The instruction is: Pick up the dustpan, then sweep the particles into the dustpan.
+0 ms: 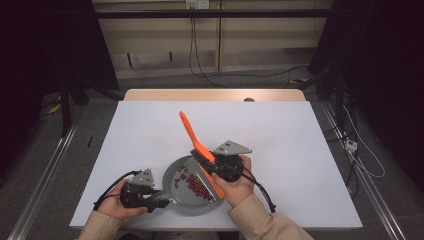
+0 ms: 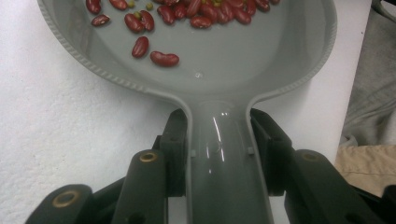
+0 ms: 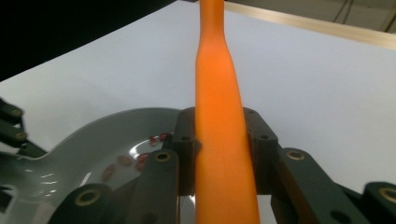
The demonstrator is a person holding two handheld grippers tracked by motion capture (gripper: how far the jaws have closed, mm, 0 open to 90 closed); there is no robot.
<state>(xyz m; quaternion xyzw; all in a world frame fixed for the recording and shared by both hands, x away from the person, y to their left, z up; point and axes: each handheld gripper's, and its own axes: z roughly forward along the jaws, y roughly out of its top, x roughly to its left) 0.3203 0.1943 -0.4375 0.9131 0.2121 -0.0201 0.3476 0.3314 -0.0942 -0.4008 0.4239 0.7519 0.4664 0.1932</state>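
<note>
Grey pan (image 1: pixel 187 192): my left gripper (image 1: pixel 161 202) clamps its handle.
Spatula (image 1: pixel 192 137): right gripper (image 1: pixel 204 161) pinches it.
Beans (image 1: pixel 196 186): gathered, I judge scooping remains.

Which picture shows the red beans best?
The left gripper view: the beans lie close and sharp in the grey pan. The high view shows them small beside the orange spatula. The right gripper view shows a few behind the spatula's handle.

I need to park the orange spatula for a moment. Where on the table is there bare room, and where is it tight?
The white table is bare across its far half, left of the grey pan and right of the right tool. The near middle is crowded: the pan of red beans, the orange spatula over it, and the left tool on the pan's handle.
</note>
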